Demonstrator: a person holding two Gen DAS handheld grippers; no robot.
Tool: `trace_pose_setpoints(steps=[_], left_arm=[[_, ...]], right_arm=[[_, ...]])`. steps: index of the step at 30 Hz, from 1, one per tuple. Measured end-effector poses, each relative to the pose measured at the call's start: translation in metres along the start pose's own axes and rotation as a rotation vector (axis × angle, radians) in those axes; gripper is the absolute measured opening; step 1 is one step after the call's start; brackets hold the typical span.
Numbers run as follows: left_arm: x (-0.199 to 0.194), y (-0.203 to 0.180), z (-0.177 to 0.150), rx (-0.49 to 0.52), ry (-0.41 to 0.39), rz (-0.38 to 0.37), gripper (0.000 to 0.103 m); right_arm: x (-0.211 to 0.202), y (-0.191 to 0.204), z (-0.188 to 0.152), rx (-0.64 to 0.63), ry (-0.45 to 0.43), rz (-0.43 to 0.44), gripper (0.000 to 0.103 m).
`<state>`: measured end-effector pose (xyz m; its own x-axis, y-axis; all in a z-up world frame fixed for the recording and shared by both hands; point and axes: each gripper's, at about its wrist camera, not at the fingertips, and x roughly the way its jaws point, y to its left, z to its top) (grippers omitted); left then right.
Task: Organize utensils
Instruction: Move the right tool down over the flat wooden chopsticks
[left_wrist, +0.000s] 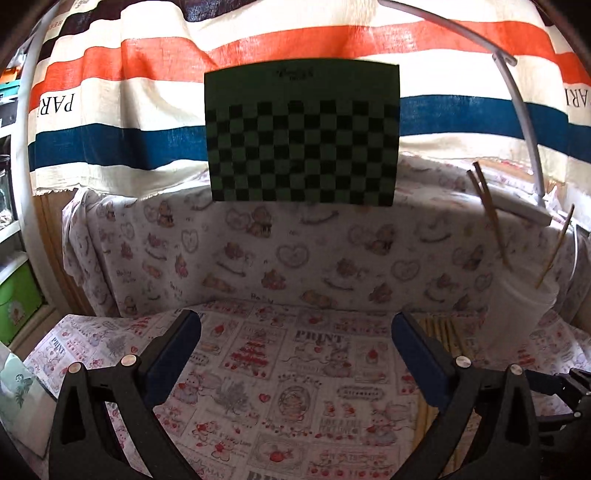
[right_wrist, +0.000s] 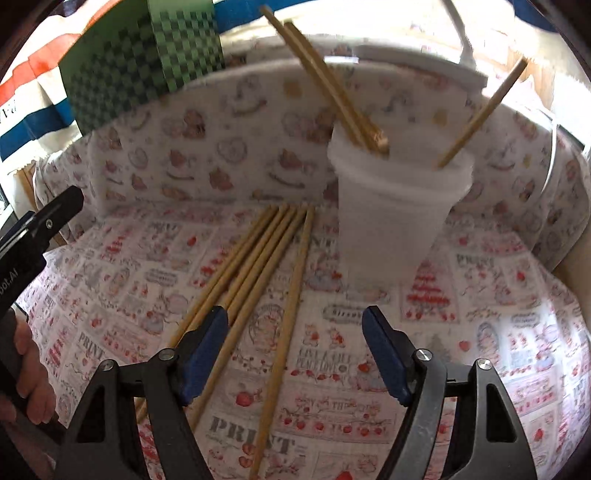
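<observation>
Right wrist view: loose chopsticks (right_wrist: 258, 266) lie fanned on the printed cloth (right_wrist: 480, 332), left of the white cup (right_wrist: 395, 221) holding three more. Both the left gripper (left_wrist: 295, 354) and right gripper (right_wrist: 295, 350) gape, empty. Light, stiff, likely slippery sticks; pinching mid-length seems best.
</observation>
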<state>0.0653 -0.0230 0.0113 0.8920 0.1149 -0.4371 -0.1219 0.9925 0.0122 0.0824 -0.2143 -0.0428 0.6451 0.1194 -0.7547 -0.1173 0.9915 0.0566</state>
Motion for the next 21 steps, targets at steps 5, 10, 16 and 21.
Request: trace_pose_setpoints(steps=[5,10,16,21], left_arm=[[0.012,-0.001,-0.002,-0.015,0.091,0.005,0.102],[0.016,-0.010,-0.006,0.010,0.137,0.005,0.102],[0.019,-0.010,-0.007,0.022,0.139,0.033,0.102],[0.018,-0.003,-0.004,-0.008,0.143,0.034,0.102]], right_arm=[[0.013,0.003,-0.005,-0.018,0.012,-0.056,0.067],[0.015,0.003,-0.005,-0.015,0.025,-0.033,0.063],[0.025,0.014,-0.007,-0.061,0.058,-0.035,0.056],[0.023,0.016,-0.007,-0.069,0.055,-0.050,0.053]])
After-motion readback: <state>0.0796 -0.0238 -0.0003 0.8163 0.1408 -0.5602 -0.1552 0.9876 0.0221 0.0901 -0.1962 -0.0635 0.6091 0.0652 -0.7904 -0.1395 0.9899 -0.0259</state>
